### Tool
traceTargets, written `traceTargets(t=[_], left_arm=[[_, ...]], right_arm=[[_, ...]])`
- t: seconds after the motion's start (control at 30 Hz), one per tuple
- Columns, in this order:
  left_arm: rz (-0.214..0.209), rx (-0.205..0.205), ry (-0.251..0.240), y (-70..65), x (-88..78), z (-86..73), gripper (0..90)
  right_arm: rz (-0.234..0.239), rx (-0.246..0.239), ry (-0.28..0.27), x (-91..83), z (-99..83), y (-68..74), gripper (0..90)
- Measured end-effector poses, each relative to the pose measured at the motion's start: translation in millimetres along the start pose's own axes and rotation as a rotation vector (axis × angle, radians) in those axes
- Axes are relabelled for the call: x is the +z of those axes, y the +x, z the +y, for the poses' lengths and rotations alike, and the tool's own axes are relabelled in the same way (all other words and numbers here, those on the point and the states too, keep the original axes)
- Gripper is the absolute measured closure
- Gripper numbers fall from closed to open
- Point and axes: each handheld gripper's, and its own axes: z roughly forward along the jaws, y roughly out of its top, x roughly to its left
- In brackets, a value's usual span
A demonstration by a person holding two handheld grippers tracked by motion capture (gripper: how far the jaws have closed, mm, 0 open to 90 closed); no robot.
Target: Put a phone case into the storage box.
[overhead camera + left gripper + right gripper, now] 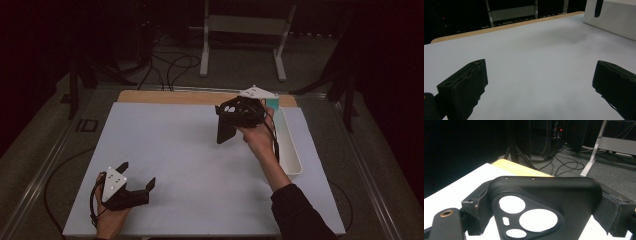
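Holding the black phone case [544,205] clamped between its jaws, my right gripper [235,117] hung above the far right part of the white table [190,150], just beside the white bin [292,150]. I had the left gripper [136,176] resting near the table's near left corner, jaws spread wide with nothing between them.

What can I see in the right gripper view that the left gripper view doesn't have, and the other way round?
Right gripper view: a black plastic phone case with camera cut-outs, clamped between its jaws, and black cables on the floor. Left gripper view: jaws wide apart with nothing between them, and the wall of a white plastic tray. Both: the white tabletop with its wooden edge.
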Motion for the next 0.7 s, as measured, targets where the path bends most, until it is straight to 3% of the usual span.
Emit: traceTargets(t=[0.7], left_arm=[[0.001,0.0,-0.001,0.2,-0.7,0.4,0.2]], right_arm=[[-0.066,0.008,0.006,14.2,8.5,-22.6,13.4]])
